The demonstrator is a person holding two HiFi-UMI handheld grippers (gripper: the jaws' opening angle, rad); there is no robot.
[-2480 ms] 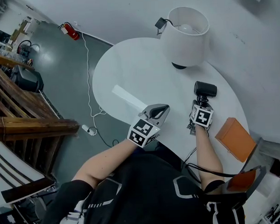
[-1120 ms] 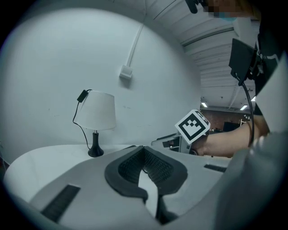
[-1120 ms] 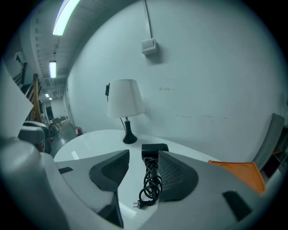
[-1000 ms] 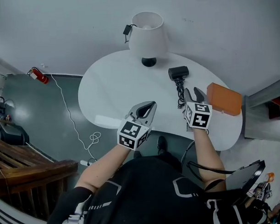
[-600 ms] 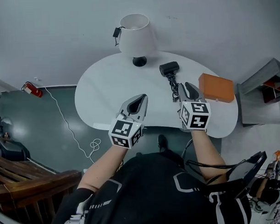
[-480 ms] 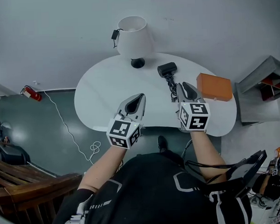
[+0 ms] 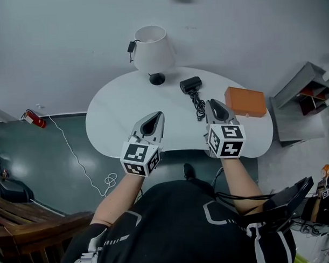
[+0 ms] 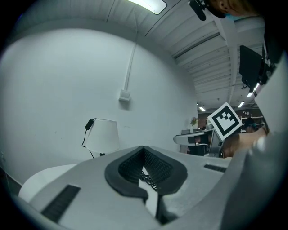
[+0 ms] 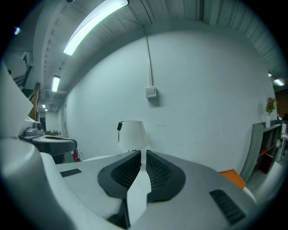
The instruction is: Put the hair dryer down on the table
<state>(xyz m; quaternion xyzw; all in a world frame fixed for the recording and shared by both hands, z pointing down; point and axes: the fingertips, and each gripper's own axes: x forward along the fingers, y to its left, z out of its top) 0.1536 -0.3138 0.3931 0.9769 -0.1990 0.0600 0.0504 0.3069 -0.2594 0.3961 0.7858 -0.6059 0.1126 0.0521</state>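
Head view: hair dryer (image 7: 191, 85) lies on the white worktop (image 7: 118, 111), just beside the base of a white lamp (image 7: 151, 47), its black cord (image 7: 198, 106) trailing twd the near edge. Orange box (image 7: 245, 101) sits to its right, apart from it. Both grippers hang over the worktop's near edge, well clear of the dryer. Right gripper (image 7: 213, 104) is nr the end of the cord; its own view shows the jaws all but together w/ only a thin slit left. They've just been closing, w/ nothing btwn them. Left gripper (image 7: 156, 116) is further left; its own view shows the jaw tips meeting, nothing held, a bit of cord visible beyond them. Red fire extinguisher (image 7: 33, 119) lies on the floor at far left.
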